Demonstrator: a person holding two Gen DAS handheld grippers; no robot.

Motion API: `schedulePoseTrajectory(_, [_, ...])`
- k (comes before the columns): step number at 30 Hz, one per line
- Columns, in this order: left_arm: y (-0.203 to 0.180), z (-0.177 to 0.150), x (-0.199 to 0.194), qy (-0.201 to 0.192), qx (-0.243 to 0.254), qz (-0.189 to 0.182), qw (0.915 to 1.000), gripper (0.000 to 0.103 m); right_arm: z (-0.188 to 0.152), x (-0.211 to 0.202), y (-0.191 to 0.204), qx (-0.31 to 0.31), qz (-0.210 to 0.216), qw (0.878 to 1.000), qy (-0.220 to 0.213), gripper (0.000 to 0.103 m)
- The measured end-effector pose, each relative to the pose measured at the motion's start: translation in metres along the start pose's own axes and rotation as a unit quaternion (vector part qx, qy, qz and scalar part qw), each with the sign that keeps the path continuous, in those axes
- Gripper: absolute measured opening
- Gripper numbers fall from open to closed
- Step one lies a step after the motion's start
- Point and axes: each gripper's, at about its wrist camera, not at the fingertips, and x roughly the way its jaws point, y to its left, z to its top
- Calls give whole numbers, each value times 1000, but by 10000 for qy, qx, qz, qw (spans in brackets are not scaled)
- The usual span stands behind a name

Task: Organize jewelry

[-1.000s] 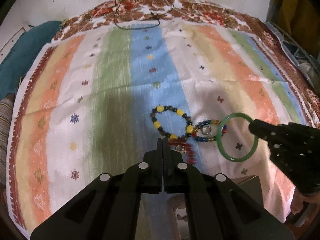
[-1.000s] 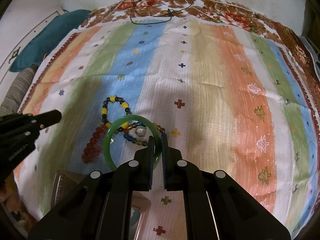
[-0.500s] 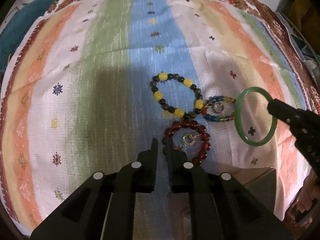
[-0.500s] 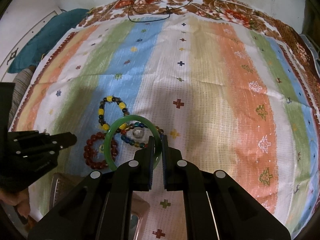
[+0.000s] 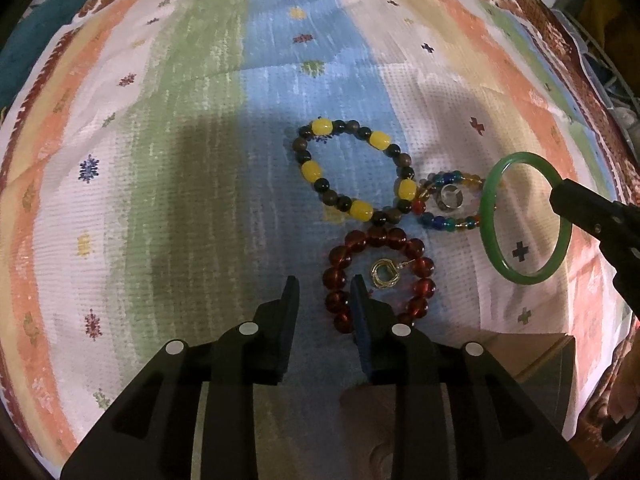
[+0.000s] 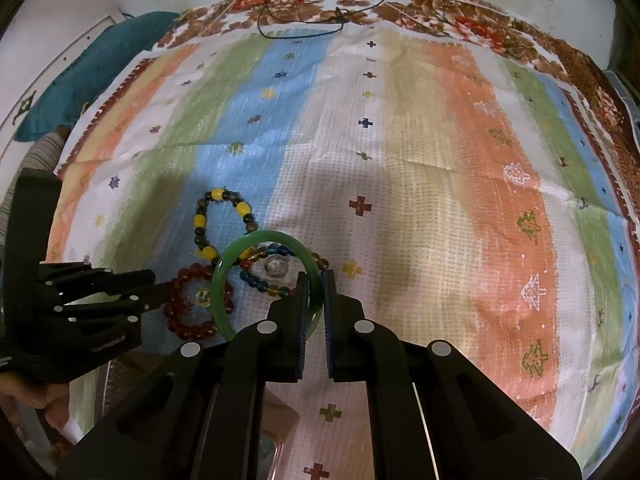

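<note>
My right gripper [image 6: 316, 280] is shut on the near rim of a green bangle [image 6: 272, 236] and holds it tilted above the striped cloth; the left wrist view shows that bangle [image 5: 489, 216] and gripper [image 5: 560, 200] at the right. My left gripper [image 5: 325, 292] points down at a dark red bead bracelet [image 5: 376, 236]. Its jaws are opening, with the bracelet's left beads between them and the pads not pressing. A small gold ring [image 5: 385, 274] lies inside the red bracelet. Beyond lie a yellow-and-dark bead bracelet [image 5: 352, 208] and a multicoloured bead bracelet [image 5: 448, 222] around a silver ring [image 5: 450, 198].
A brownish box [image 5: 540, 360] sits at the cloth's near edge, partly hidden by my left gripper. A black cord [image 6: 300, 28] lies at the far edge and a teal cushion [image 6: 80, 80] at the far left. A person's hand [image 6: 24, 396] shows at the lower left.
My left gripper has sunk closer to the red bracelet and its shut jaws have parted. The right gripper has kept still, shut on the green bangle.
</note>
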Motion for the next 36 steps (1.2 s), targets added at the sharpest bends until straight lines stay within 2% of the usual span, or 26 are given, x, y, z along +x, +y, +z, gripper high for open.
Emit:
schedulePoseTrajectory(5, [-2,4,9,123,63,-15,9999,26,0,3,-1,-3,-24,10000,26,8])
schedulePoseTrajectory(8, [-5,5,14,149,156,102,9997,26,0,4,-1,-5,-26,10000,37,8])
schedulePoseTrajectory(12, [-9,8,18,148,204,231,9994,13,0,5,-1,-19,-28,10000,43,9])
schedulePoseTrajectory(14, [-8,8,18,131,200,227,9995,13,0,5,-1,-26,-23,10000,46,9])
schedulePoseTrajectory(23, [-5,8,-16,-290,14,144,9995,13,-3,-10,2,3,-15,9999,-158,9])
schedulePoseTrajectory(29, [-29,6,-41,-506,81,-9,9987,13,-6,-28,0,35,49,9996,-277,9])
schedulePoseTrajectory(36, [-41,6,-67,-788,107,-26,9968,13,-15,-39,-1,15,101,9994,-331,9])
